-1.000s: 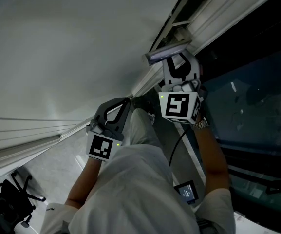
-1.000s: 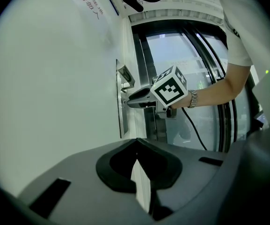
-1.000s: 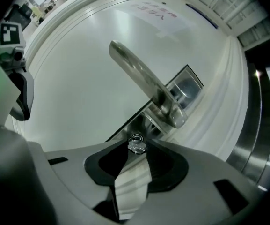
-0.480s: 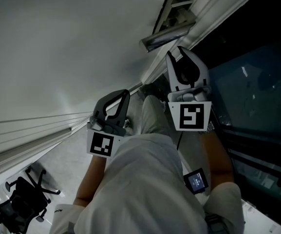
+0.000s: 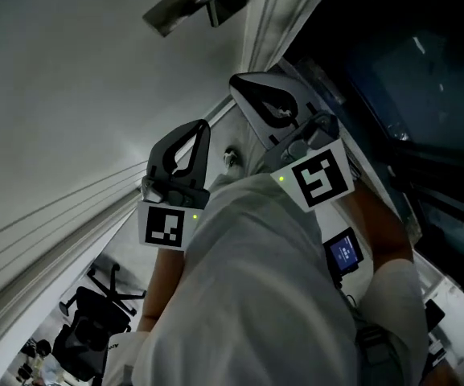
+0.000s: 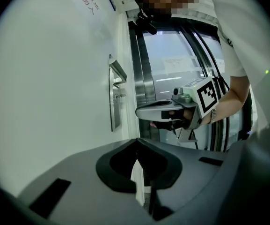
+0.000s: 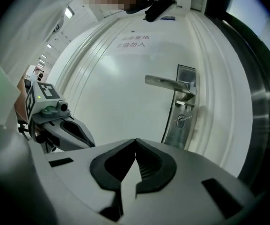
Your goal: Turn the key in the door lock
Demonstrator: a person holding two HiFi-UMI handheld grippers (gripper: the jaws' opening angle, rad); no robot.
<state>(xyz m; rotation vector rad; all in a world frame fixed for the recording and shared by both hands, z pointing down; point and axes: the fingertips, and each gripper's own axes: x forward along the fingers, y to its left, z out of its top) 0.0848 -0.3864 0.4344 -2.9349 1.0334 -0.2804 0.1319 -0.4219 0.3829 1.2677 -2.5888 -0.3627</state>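
Where smooth white door (image 7: pixel 125 78) bears flat metal handle (image 7: pixel 165 82), oval lock (image 7: pixel 181 121)

We see open air btwn us & the white door (image 7: pixel 120 93); lever handle (image 7: pixel 165 82) juts out just above the lock (image 7: pixel 181 121), door frame (image 7: pixel 214 83) close beside it.
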